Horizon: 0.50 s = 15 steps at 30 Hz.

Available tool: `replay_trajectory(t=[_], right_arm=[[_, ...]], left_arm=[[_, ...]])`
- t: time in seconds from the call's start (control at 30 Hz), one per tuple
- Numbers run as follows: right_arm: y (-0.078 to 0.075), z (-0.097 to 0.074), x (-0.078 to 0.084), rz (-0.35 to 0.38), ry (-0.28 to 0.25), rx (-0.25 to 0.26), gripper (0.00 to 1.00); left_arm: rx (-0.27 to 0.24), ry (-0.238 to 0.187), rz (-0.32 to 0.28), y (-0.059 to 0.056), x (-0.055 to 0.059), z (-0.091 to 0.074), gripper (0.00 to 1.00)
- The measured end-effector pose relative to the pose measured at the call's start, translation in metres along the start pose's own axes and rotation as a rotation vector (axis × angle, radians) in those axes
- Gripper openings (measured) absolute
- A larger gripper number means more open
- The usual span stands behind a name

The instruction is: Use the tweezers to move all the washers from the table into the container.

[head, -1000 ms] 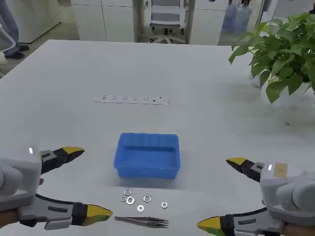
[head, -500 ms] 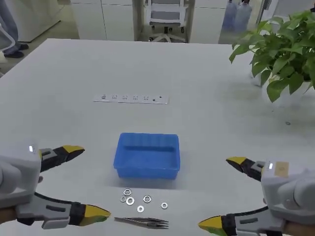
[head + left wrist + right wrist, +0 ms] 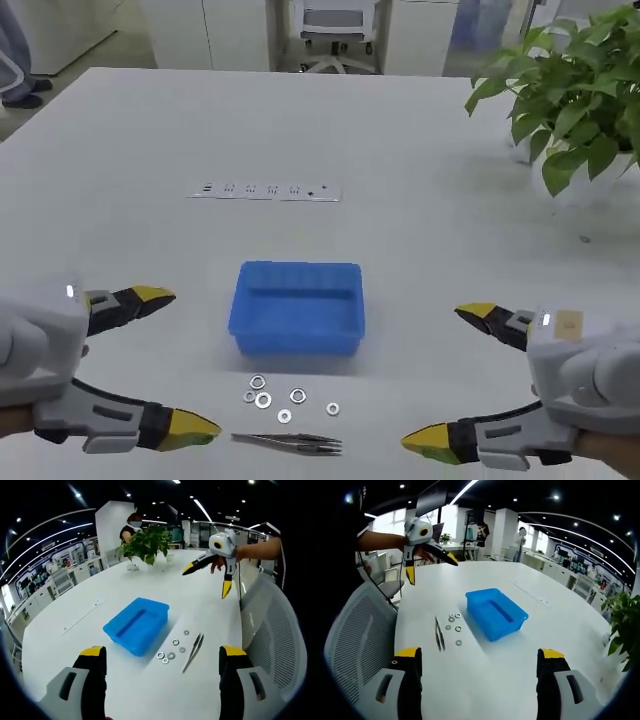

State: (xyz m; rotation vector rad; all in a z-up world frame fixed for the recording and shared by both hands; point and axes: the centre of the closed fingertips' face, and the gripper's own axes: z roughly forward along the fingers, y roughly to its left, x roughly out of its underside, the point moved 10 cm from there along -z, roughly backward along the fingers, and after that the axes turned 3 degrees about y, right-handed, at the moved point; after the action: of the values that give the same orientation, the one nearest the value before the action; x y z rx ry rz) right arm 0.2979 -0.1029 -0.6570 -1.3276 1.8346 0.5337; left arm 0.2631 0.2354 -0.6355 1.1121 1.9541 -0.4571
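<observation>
Jaws spread wide and empty on both: left gripper (image 3: 188, 362) at near left, right gripper (image 3: 438, 376) at near right of the white table (image 3: 420, 200). Thin silver metal tweezers (image 3: 288, 440) lie flat close to the near edge, between the two grippers, untouched. Their long axis runs left-right, parallel to that edge. The arms look joined at the left end and split at the right end, so the tips seem to point right. Six small silver metal washers (image 3: 275, 397) sit in a loose cluster just beyond the tweezers. The blue rectangular plastic container (image 3: 297, 308) is just past them and looks empty. The head view gives the left-right layout, plus a white office chair (image 3: 335, 25) past the far edge, a white power strip (image 3: 265, 190) mid-table and a green potted plant (image 3: 575, 90) at far right. Each gripper view looks across the table at the opposite gripper, held up with jaws apart, and adds a grey mesh chair back (image 3: 272, 630) at the near edge. In both, the tweezers lie end-on, running away from the camera.
</observation>
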Motion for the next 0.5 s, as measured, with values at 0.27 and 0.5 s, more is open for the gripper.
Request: replay_trajectory(t=[0.27,0.5], right_arm=[[0.001,0.008,-0.004,-0.029,0.010,-0.026,0.93],[0.004,0.017,-0.010,-0.057,0.017,-0.056,0.89]], left_arm=[[0.035,0.045,0.041,0.003,0.002,0.005,0.98],[0.065,0.077,0.072,0.005,0.003,0.010,0.95]])
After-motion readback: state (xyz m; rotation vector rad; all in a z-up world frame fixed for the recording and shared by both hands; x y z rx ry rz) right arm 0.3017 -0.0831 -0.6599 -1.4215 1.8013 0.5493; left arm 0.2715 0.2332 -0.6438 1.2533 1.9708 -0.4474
